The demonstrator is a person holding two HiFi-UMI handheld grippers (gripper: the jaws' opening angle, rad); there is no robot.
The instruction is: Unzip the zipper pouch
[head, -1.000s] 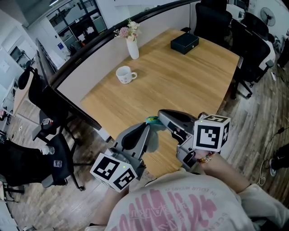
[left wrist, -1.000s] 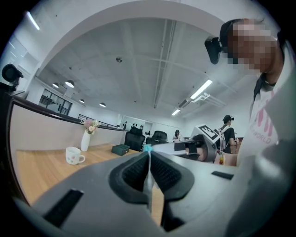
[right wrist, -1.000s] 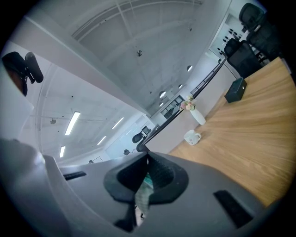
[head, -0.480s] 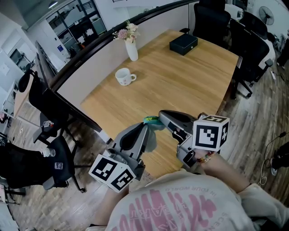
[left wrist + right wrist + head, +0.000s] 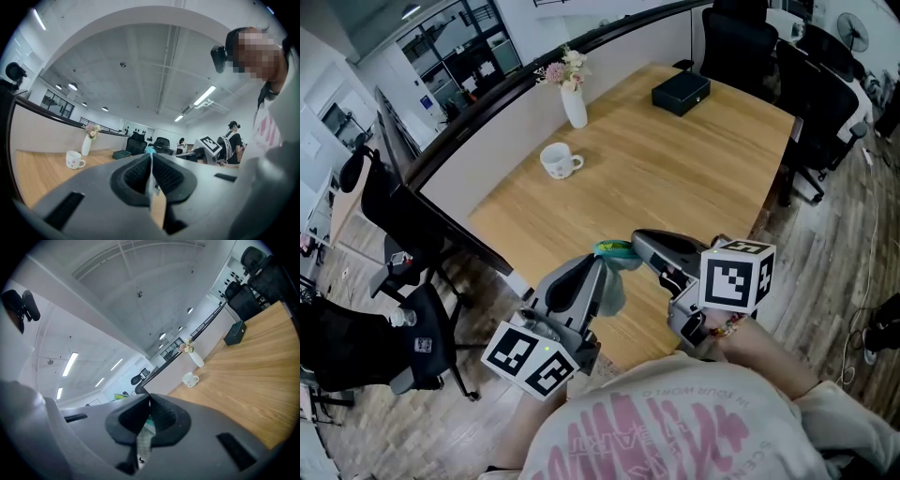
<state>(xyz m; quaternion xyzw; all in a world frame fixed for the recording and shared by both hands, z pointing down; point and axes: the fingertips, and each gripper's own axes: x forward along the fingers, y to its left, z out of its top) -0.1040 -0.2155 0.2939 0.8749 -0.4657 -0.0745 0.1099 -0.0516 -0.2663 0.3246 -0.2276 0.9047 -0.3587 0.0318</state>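
Note:
A small teal and grey zipper pouch point(image 5: 613, 251) hangs in the air over the near edge of the wooden table point(image 5: 694, 178), held between both grippers. My left gripper point(image 5: 601, 264) comes up from the lower left and is shut on the pouch's thin fabric edge point(image 5: 150, 174). My right gripper point(image 5: 638, 241) reaches in from the right, shut on a grey-and-green strip of the pouch point(image 5: 143, 437). The two gripper tips sit close together. I cannot tell whether the strip is the zipper pull, and the zipper itself is hidden by the jaws.
On the table stand a white mug point(image 5: 558, 157), a white vase with flowers point(image 5: 575, 97) and a black box point(image 5: 682, 90) at the far end. Black office chairs point(image 5: 820, 89) line the right side, another chair point(image 5: 389, 216) stands at the left. A person point(image 5: 233, 137) stands in the background.
The left gripper has drifted slightly down and to the left. The pouch stays held between both grippers, and the right gripper has barely moved.

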